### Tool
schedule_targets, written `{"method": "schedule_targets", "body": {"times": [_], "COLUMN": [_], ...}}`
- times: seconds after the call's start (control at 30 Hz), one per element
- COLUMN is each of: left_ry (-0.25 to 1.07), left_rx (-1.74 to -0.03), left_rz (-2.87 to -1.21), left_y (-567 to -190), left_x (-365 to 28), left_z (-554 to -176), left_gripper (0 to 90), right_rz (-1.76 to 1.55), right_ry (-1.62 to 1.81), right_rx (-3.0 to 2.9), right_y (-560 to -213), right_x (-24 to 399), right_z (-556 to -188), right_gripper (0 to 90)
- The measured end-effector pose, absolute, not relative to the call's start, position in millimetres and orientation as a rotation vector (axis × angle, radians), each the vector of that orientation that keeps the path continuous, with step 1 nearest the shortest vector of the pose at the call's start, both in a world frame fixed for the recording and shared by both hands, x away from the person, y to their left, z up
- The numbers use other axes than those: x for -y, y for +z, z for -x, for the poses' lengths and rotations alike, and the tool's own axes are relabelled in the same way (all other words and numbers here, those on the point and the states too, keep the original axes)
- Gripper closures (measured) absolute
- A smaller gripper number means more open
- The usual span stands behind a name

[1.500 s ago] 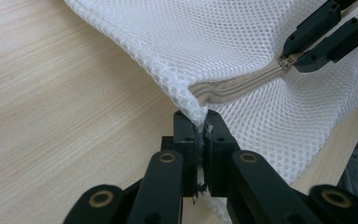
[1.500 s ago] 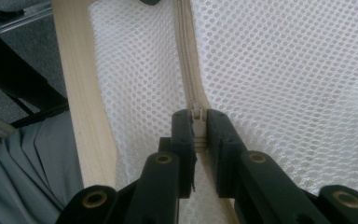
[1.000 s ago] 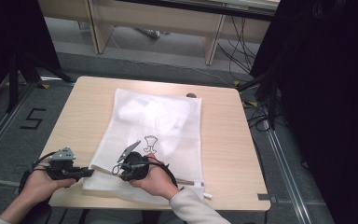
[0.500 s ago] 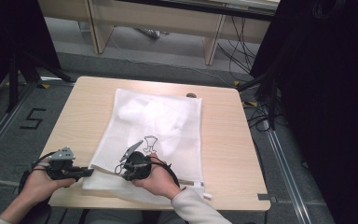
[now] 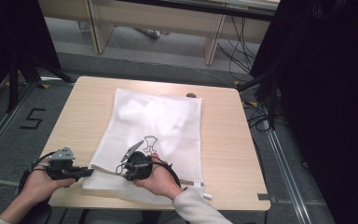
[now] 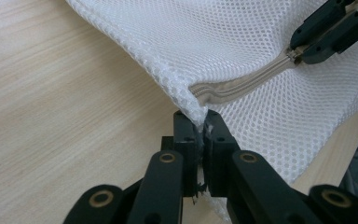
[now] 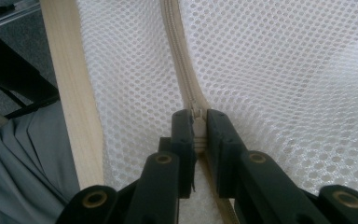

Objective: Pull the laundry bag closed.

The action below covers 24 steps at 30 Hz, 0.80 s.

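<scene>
- Mesh laundry bag [image 5: 154, 135]: white, lying flat across the middle of the wooden table [image 5: 223, 140] in the high view, with its near edge at the bottom of the frame, by the person's hands. Pale contents show through the mesh in the upper part.
- Zipper [image 7: 179, 60]: beige, running along that near edge; in the right gripper view it climbs from centre to the top of the frame.
- Right gripper [image 7: 198, 122]: jaws clenched on the zipper's slider, at lower centre of the high view.
- Left gripper [image 6: 200, 125]: jaws clenched on the bag's corner, just past the zipper's end; it sits at lower left of the high view.
- Judgement: the step in hand is running the slider along the zipper. To do it well, keep the corner anchored and the edge taut, pull the slider straight along the zipper's line, and stop if mesh bunches at the slider.
</scene>
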State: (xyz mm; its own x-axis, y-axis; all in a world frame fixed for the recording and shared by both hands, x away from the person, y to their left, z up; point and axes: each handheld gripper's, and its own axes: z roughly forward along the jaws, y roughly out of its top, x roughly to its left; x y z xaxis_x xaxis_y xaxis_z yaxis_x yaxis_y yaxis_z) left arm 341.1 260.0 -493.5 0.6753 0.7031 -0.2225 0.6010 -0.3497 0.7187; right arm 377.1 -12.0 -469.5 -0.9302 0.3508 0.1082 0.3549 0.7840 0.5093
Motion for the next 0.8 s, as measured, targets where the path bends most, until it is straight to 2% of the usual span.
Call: {"method": "schedule_targets", "body": {"times": [0.8], "left_ry": [0.165], "left_rx": [-1.008], "left_rz": [-2.062], "left_y": [-494.0], "left_x": [-260.4], "left_z": [-341.5], "left_gripper": [84.9], "right_rz": [0.601], "right_ry": [-0.835], "right_rx": [2.956], "right_y": [-465.7], "right_x": [21.2], "right_z": [-377.2], "right_gripper": [82.4]}}
